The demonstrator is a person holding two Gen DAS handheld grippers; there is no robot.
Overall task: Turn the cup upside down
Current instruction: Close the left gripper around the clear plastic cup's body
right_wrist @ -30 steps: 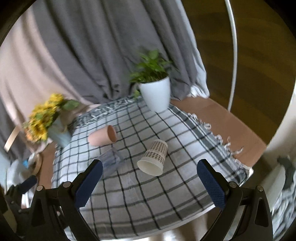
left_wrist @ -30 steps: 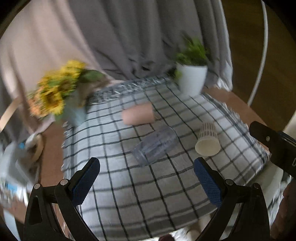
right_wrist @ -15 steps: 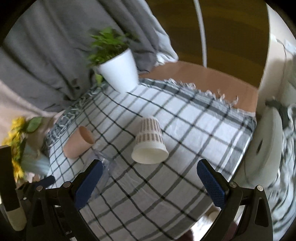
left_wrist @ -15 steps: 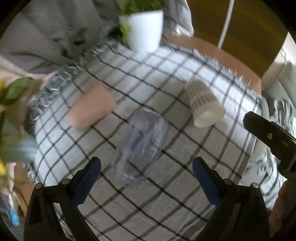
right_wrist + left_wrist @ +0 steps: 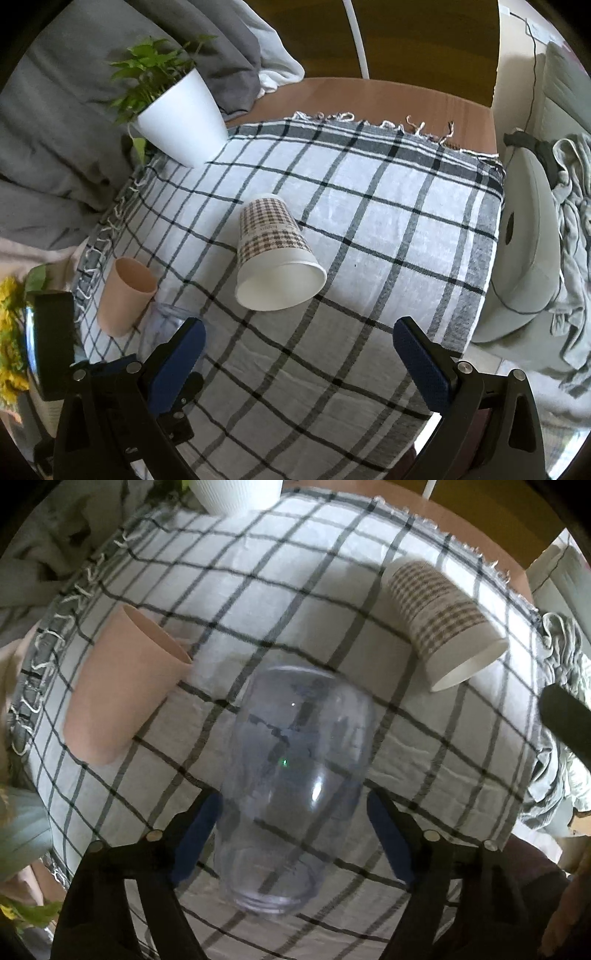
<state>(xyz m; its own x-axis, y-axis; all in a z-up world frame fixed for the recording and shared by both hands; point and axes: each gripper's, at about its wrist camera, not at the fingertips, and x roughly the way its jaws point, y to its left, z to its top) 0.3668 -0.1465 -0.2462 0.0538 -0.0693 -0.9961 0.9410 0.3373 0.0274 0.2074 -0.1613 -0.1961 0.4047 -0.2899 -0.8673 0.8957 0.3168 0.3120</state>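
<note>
Clear plastic is what the see-through cup is made of, and it is seen lying on its side on the checked cloth near the front edge of the tabletop. Its base end sits between the blue pads of the left gripper. The jaws are open around it, and it cannot be told if the pads touch it yet.

The step in hand looks like the grab. Next, the jaws need to be shut gently on the cup, and then the cup needs to be lifted, turned and set down on its mouth.

The right gripper is held open above the front edge of the tabletop, and nothing is between its jaws.

A paper cup with a brown check print is lying on its side near the middle of the cloth, and nothing is seen inside it. A pink cup lies on its side toward the left edge, and its inside is not shown well. A white pot with a green plant in it stands at the far left corner.
</note>
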